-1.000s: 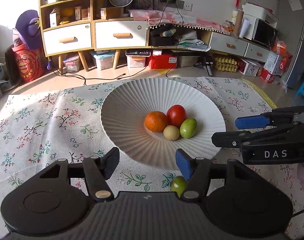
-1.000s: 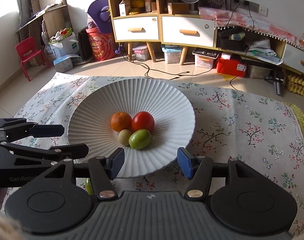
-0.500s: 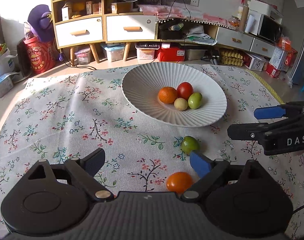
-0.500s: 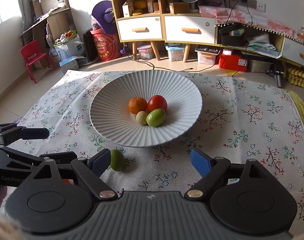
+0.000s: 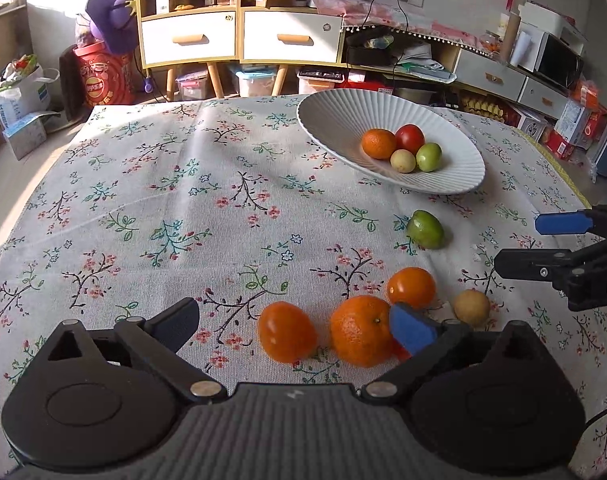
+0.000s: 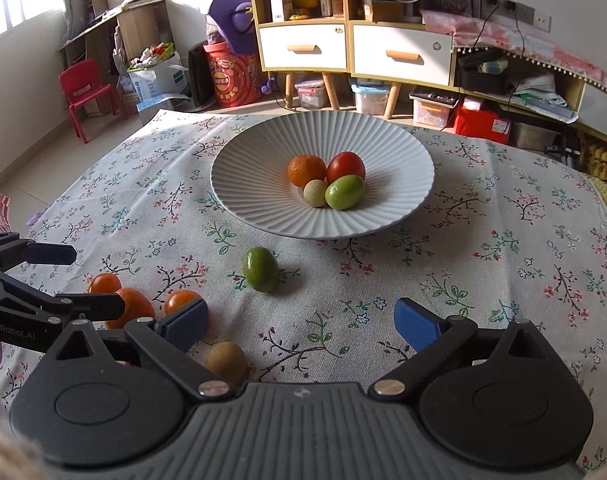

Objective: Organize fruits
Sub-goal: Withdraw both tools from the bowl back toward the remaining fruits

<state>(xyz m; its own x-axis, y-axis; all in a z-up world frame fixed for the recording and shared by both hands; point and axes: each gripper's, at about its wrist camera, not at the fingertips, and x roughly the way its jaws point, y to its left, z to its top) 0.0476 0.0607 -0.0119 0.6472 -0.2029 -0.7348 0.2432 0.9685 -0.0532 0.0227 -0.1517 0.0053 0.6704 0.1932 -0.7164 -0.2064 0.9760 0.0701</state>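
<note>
Three orange fruits (image 5: 362, 330) unobstructed only from left claw (image 5: 299, 326).

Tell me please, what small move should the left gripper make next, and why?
Probably ease the left gripper forward and down around the orange just ahead. Its jaws are open and empty, the orange lies on the cloth partly behind the right finger, and five fruits sit outside the plate.

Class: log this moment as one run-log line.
left gripper: open, empty | right gripper: open, empty | plate: four fruits | tablecloth: five loose fruits | next: green fruit, likely
</note>
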